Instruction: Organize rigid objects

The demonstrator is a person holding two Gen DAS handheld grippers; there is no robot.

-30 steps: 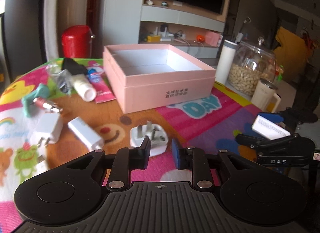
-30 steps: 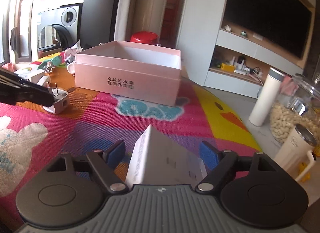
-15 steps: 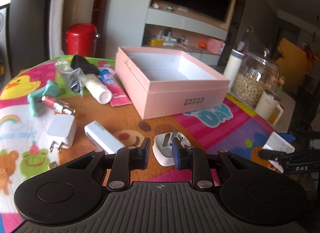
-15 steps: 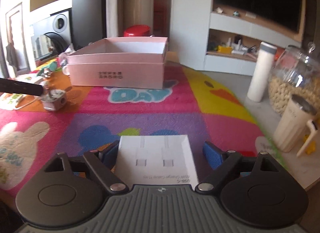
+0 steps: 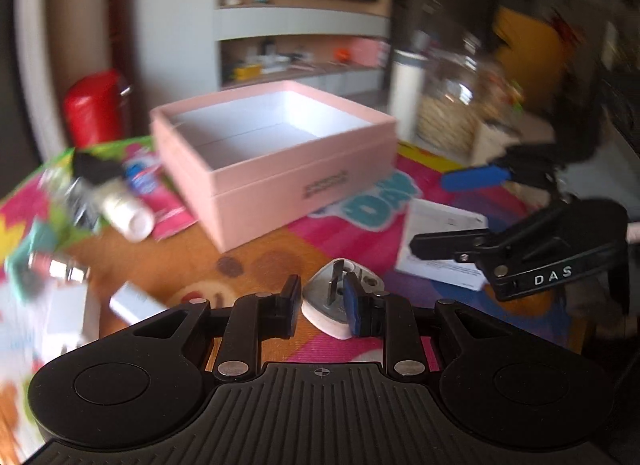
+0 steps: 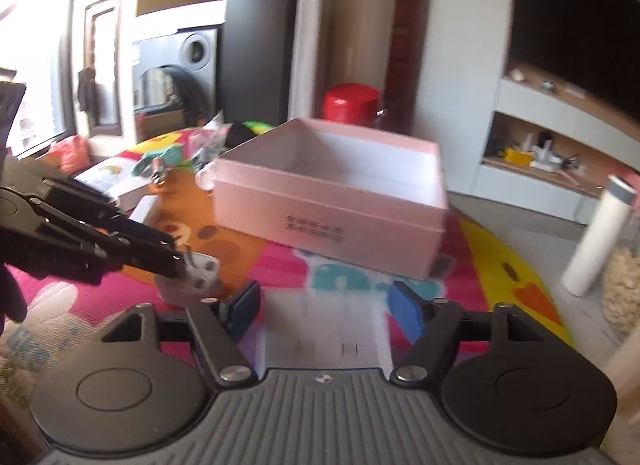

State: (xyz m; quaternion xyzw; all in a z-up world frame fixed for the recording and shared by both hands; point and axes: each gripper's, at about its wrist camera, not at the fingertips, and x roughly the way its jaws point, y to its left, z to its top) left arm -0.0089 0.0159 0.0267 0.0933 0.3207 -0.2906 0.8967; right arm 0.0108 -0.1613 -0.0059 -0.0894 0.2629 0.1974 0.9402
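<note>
An open pink box (image 5: 276, 161) stands mid-table, empty inside; it also shows in the right wrist view (image 6: 332, 201). My left gripper (image 5: 322, 305) is open, its jaws either side of a white three-pin plug (image 5: 340, 307), which also shows in the right wrist view (image 6: 196, 273). My right gripper (image 6: 324, 307) holds a flat white box (image 6: 320, 335) between its blue pads; the white box also shows in the left wrist view (image 5: 440, 249), low over the mat. Both views are blurred.
Left of the pink box lie a white bottle (image 5: 124, 213), a pink sachet (image 5: 168, 213), a white charger (image 5: 66, 313), a white adapter (image 5: 134, 303) and teal items. A glass jar (image 5: 452, 105) and white flask (image 6: 596, 233) stand right. A red pot (image 5: 96, 107) sits behind.
My left gripper has moved forward and right until its jaws flank the plug. My right gripper, with the white box, has swung left toward the pink box.
</note>
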